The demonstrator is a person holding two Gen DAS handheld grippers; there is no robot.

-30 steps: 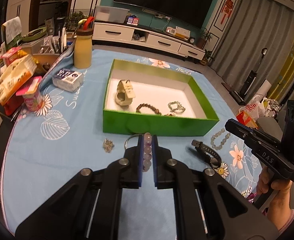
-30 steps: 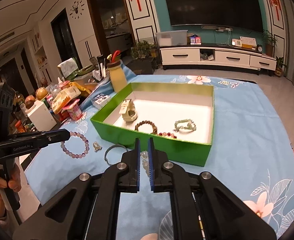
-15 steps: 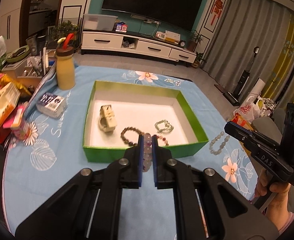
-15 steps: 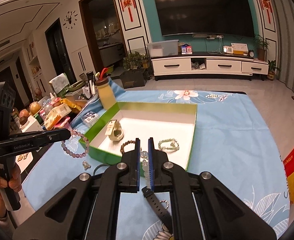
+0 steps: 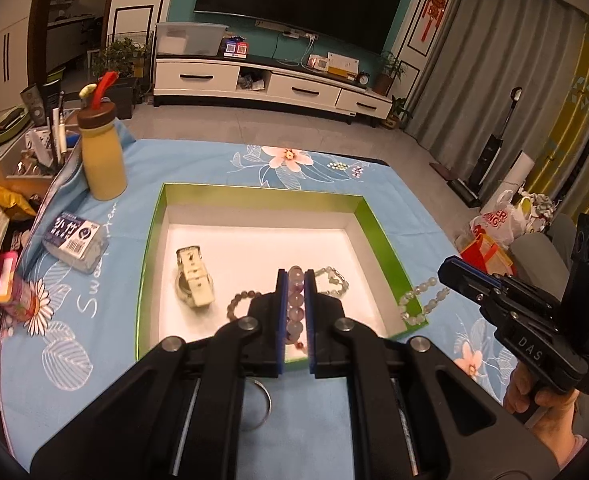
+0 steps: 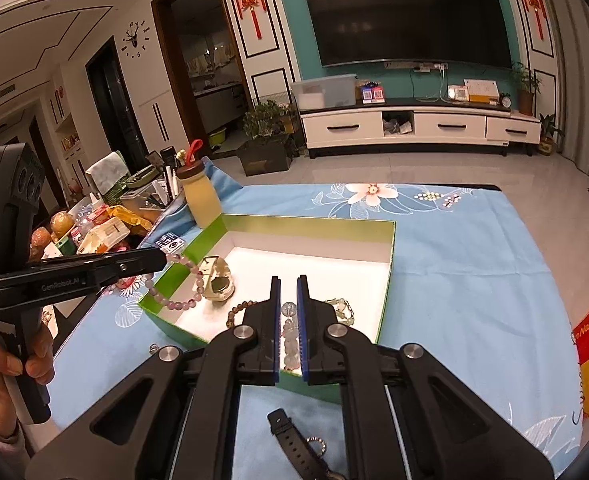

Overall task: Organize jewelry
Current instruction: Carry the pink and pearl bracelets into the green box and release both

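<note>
Now both grippers have come forward from the table edge to hang over the green box point(image 5: 378, 236), each carrying a bracelet. A second ago the box lay well ahead of them; here its white floor sits under both sets of jaws, so I judge the drop-off is the step in hand and only the release remains.

Closed on the purple bead bracelet point(image 5: 295, 304), the left gripper point(image 5: 295, 280) holds the strand running up between its blue pads. Likewise closed, the right gripper point(image 6: 289, 284) pinches the pale green bead bracelet point(image 6: 289, 334).

From the left wrist view, the pale green strand point(image 5: 422, 300) dangles over the box's right wall, and a silver bangle point(image 5: 263, 404) lies on the blue cloth nearer than the box. From the right wrist view, the purple loop point(image 6: 176, 280) hangs whole over the box's left wall, beside the cream watch point(image 6: 216, 280), and a black watch strap point(image 6: 294, 436) waits on the table, unsorted. Already in the box lie a brown bead bracelet point(image 5: 240, 300) and a green chain bracelet point(image 5: 336, 280)
</note>
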